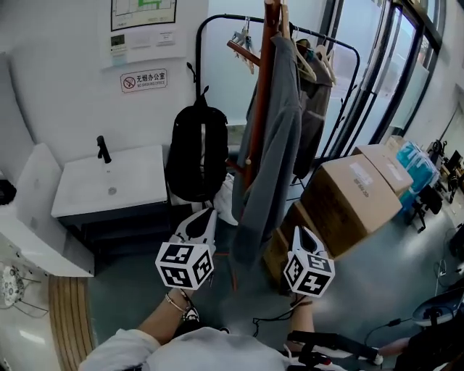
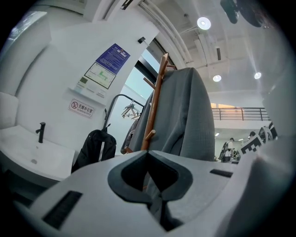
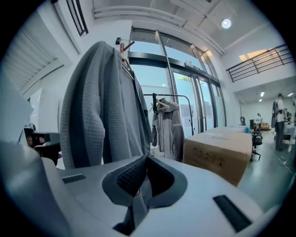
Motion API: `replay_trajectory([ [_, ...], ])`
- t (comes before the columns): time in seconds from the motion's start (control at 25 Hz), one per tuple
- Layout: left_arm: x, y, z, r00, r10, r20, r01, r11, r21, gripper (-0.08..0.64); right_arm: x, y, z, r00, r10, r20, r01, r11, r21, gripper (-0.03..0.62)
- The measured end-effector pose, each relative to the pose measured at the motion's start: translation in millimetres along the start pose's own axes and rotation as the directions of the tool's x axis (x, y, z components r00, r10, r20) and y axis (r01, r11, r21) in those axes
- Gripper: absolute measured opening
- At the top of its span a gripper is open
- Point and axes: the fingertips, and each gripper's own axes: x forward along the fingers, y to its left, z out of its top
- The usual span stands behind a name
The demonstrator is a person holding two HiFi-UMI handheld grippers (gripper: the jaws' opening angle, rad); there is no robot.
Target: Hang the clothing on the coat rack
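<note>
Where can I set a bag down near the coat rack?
The white sink top beside the faucet is bare, and so is the floor right of the cardboard boxes. Between the backpack and the boxes, under the hanging grey garment, it's crowded.

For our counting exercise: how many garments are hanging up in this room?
2: a grey cardigan on the wooden coat rack, and a grey jacket on the black rail behind. More could be hidden behind them.
</note>
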Motion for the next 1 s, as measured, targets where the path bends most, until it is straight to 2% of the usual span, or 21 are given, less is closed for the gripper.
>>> replay_trajectory([
  [0.16, -6.7, 15.3, -3.0, 1.0, 0.014, -0.009, -0.014, 1.0, 0.0, 0.008, -1.0, 9.1, -3.6, 1.0, 0.002, -0.002, -0.002, 1.0, 0.007, 0.025],
  [0.52, 0.1, 47.6, 1.8, 1.0, -0.005, -0.021, 0.005, 1.0, -0.014, 0.008, 1.3, 11.9, 0.6, 0.997, -0.073, -0.006, 0.073, 0.997, 0.008, 0.023],
  [0.68, 2.9, 47.0, -5.5, 0.998, -0.029, -0.051, 0.029, 1.0, -0.009, 0.008, -1.6, 11.2, -8.8, 0.996, -0.088, -0.021, 0.088, 0.996, 0.034, 0.023],
  [1.0, 6.7, 47.9, -1.4, 0.997, -0.049, -0.053, 0.049, 0.999, 0.005, 0.008, -2.5, 15.1, -7.8, 0.994, -0.105, -0.01, 0.105, 0.994, 0.02, 0.023],
])
